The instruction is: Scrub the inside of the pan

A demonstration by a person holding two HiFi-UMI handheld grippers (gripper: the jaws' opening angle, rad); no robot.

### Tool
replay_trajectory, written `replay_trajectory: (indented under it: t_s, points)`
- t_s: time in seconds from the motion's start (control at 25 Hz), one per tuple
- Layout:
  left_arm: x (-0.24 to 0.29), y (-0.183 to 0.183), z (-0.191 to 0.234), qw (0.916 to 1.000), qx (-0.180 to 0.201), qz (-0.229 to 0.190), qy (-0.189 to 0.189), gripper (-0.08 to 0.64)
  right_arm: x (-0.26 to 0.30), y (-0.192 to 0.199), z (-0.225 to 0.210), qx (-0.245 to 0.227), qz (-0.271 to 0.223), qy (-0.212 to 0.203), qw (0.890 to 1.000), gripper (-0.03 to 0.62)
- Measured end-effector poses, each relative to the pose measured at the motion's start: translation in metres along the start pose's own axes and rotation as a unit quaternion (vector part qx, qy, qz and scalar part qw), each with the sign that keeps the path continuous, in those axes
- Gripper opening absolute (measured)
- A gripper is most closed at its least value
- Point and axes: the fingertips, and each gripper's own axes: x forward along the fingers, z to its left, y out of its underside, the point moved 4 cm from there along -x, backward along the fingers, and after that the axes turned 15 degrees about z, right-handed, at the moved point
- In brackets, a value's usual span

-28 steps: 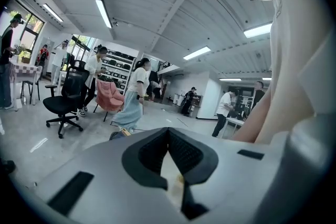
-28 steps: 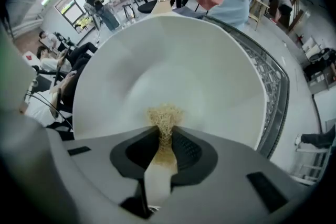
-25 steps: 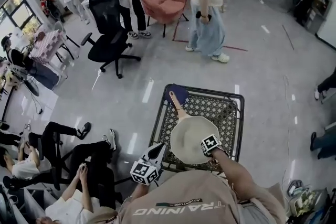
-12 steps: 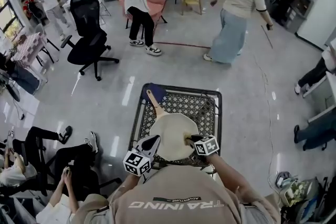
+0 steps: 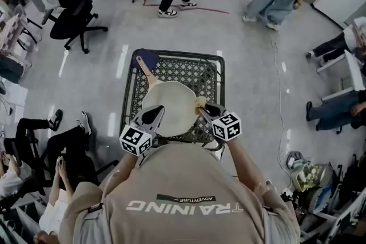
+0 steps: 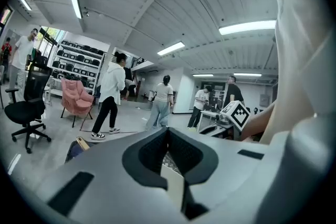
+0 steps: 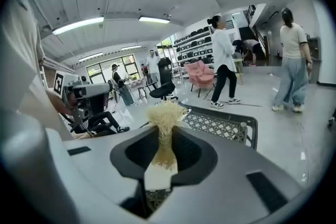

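1. The round cream-coloured pan (image 5: 168, 106) lies flat on the black metal lattice table (image 5: 200, 71), towards its near side. Its wooden handle (image 5: 144, 68) points to the far left corner, where a dark blue object (image 5: 146, 56) lies under its end. What that object is cannot be made out.
2. The right gripper (image 5: 205, 110) is clamped on the stem of a straw-coloured fibrous scrubber (image 5: 199, 102). The frayed head sticks out past the jaw tips.
3. In the head view the scrubber sits over the pan's right rim. In the right gripper view its head stands against the room rather than against the pan, so it seems to be lifted clear of the surface.
4. The left gripper (image 5: 153, 115) has its jaws together, and nothing can be made out between them. Its tip lies at the pan's near left rim; whether it touches the rim cannot be told.
5. Judged step: a pause within the scrubbing, with the tool in hand and off the pan.
6. Next move, as a judgement:
   - Tip the right gripper more steeply down.
   - Set the fibre head on the pan's inner floor and rub it across.
   - The pan is loose on the lattice, so the left gripper should brace the rim or the handle to stop it sliding.
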Motion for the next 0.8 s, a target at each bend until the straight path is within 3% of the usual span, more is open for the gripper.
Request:
replay_trajectory:
  t_s: [0.32, 0.48, 0.8]
  points:
    - [0.016, -0.012, 0.003, 0.9999, 0.013, 0.002, -0.008, 0.017, -0.022, 0.017, -0.035, -0.005, -0.033, 0.018, 0.999, 0.089]
    - [0.010, -0.006, 0.006, 0.9997, 0.007, 0.012, -0.021, 0.018, -0.019, 0.041, -0.044, 0.024, -0.022, 0.027, 0.999, 0.091]
    - [-0.003, 0.002, 0.012, 0.9979, -0.007, 0.020, -0.061, 0.017, 0.029, 0.124, -0.053, 0.048, 0.086, 0.022, 0.995, 0.089]
